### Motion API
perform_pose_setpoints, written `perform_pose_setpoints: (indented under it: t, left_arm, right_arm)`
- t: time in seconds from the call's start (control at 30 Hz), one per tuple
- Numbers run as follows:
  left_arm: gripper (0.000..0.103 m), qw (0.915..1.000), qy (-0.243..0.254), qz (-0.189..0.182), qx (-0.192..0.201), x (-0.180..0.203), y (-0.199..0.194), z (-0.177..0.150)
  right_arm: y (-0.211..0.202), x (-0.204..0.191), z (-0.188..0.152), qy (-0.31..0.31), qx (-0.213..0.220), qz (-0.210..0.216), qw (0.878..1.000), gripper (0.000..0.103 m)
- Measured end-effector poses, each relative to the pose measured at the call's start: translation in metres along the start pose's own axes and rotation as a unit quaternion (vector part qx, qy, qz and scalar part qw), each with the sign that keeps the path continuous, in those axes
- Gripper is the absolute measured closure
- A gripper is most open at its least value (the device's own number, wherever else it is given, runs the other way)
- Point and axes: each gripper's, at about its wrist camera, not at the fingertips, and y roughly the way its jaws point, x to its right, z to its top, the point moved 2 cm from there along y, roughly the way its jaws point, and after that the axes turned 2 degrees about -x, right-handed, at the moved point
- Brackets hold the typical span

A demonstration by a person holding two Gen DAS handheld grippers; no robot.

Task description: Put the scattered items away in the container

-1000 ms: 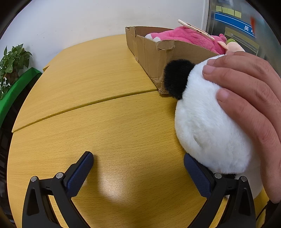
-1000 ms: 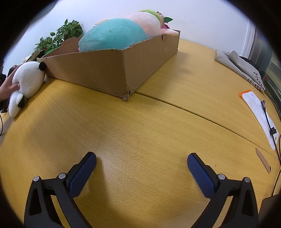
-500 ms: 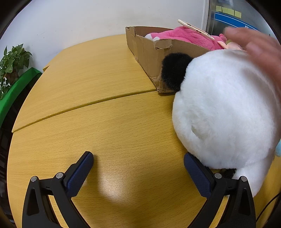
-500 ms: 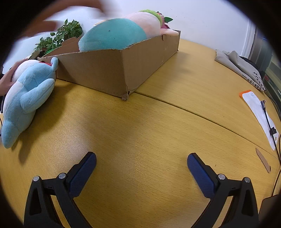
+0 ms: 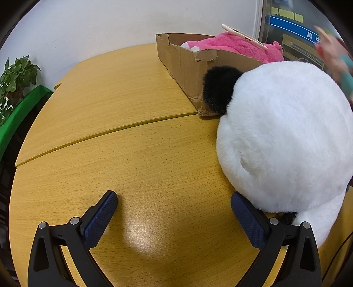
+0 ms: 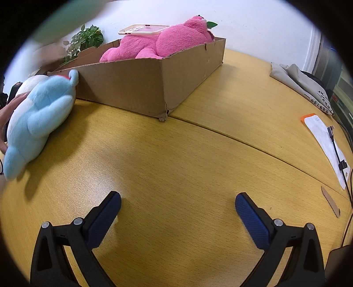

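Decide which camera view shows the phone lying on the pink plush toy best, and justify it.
The right wrist view: the phone shows its broad face, flat on the pink plush toy. The left wrist view shows it only as a thin, tilted edge.

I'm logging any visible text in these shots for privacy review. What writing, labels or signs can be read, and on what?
"吴" and part of a second character, cut off: white on the blue sign behind the glass.
Yellow sticky notes above that sign: nothing readable.
Grey cloth bag on the table: a row of dark characters, too small to read.
White sheet with orange edge: no legible print.
Cardboard box: no markings visible.
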Motion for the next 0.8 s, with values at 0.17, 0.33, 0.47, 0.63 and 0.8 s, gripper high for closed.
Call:
perform_pose_setpoints:
  t: [0.17, 0.33, 0.47, 0.63, 0.8]
  left_arm:
    - [0.0, 1.0, 0.0, 0.0, 0.0, 0.0, 0.0001, 0.0001]
    - [0.0, 1.0, 0.001, 0.0, 0.0, 0.0, 0.0, 0.0]
    - [0.0, 1.0, 0.001, 0.0, 0.0, 0.0, 0.0001, 0.0001]
    - [0.0, 1.0, 0.001, -0.001, 0.0, 0.0, 0.0001, 0.0001]
    - [0.0, 1.0, 0.001, -0.001, 0.0, 0.0001, 0.0, 0.0001]
  right_arm:
    - [0.0, -0.0001, -0.0001, 0.0, 0.0, 0.0, 1.0, 0.0]
    - [-0.0019, 0.0, -0.0031, -0.008, 0.0, 0.005, 1.0, 0.0]
    - [-0.0024, -0.0007, -0.0032, -0.008, 0.0, 0.005, 1.0, 0.0]
    - [-0.0024, -0.0008, -0.0033, -0.008, 0.0, 0.005, 1.0, 0.0]
    - [-0.0025, -0.0008, -0.0035, -0.008, 0.0, 0.005, 1.0, 0.0]
